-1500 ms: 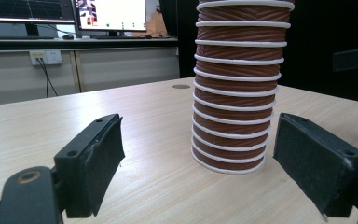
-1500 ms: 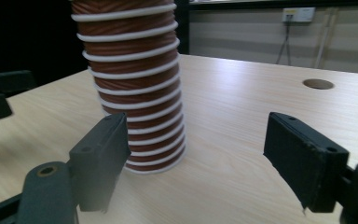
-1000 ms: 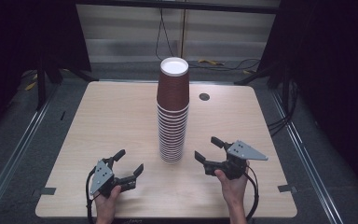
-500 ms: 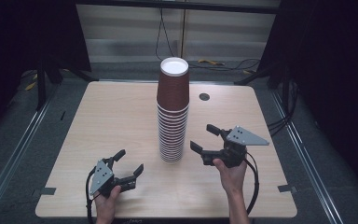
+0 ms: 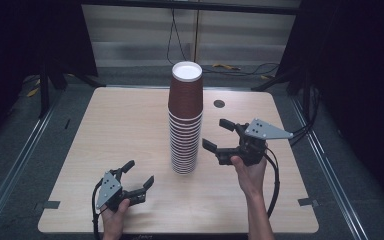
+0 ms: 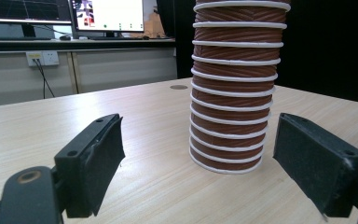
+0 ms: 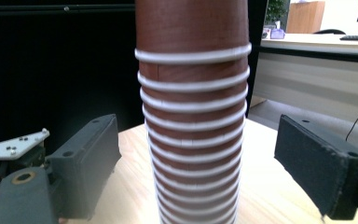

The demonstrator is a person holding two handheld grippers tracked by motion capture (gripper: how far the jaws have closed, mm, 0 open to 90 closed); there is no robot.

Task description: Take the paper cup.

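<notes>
A tall stack of brown paper cups [image 5: 185,120] with white rims stands upright in the middle of the wooden table [image 5: 120,125]. My right gripper [image 5: 214,133] is held in the air just right of the stack, about halfway up it. It is open, and its jaws face the cups without touching them. In the right gripper view the stack [image 7: 193,116] rises between the two spread jaws. My left gripper [image 5: 140,172] rests low near the table's front edge, left of the stack, open and empty. In the left gripper view the stack's base [image 6: 228,140] stands ahead of the jaws.
A small dark round hole [image 5: 219,103] sits in the tabletop behind and right of the stack. Cables lie on the floor beyond the far edge. A monitor [image 6: 107,14] stands on a desk in the background of the left gripper view.
My right gripper has risen from near the tabletop and moved a little closer to the stack. The left gripper and the cups have stayed put.
</notes>
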